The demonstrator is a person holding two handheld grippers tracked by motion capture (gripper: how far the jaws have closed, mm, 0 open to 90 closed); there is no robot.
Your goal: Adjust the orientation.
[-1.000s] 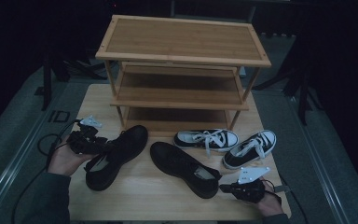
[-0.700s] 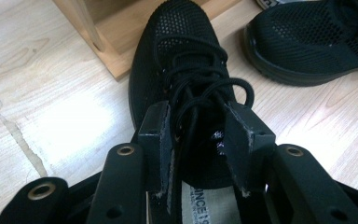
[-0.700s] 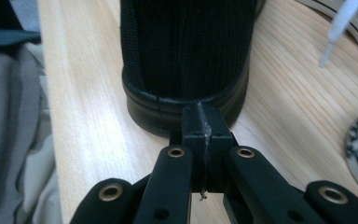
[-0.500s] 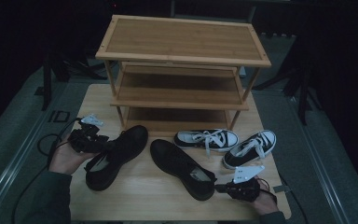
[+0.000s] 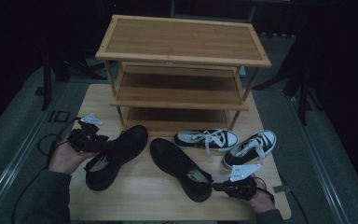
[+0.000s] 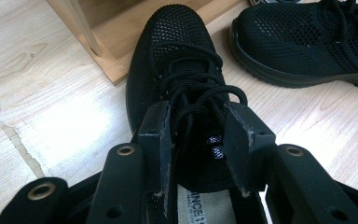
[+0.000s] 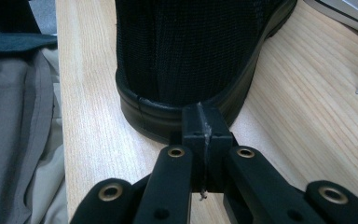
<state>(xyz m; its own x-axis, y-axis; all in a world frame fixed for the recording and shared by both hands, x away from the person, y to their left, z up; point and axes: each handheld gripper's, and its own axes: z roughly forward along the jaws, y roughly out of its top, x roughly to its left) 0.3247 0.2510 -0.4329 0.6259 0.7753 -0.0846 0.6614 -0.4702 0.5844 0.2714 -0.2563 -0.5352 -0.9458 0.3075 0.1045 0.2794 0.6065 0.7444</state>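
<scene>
Two black mesh shoes lie on the wooden table [image 5: 144,203]. My left gripper [image 5: 103,143] is shut on the left black shoe [image 5: 116,156]. In the left gripper view its jaws [image 6: 196,109] clamp the tongue and laces of that shoe [image 6: 177,56], whose toe points at the rack's foot. The right black shoe [image 5: 179,168] lies diagonally, heel toward me. My right gripper [image 5: 216,186] is shut with nothing in it. Its closed tips [image 7: 200,114] touch the heel sole of that shoe [image 7: 191,51].
A three-tier bamboo shoe rack [image 5: 182,51] stands at the back of the table. Two black-and-white sneakers [image 5: 206,139] [image 5: 251,148] lie in front of it on the right. The table's near edge is close behind both hands.
My right gripper has edged left, up to the heel of the right black shoe. The left gripper and its shoe have stayed put.
</scene>
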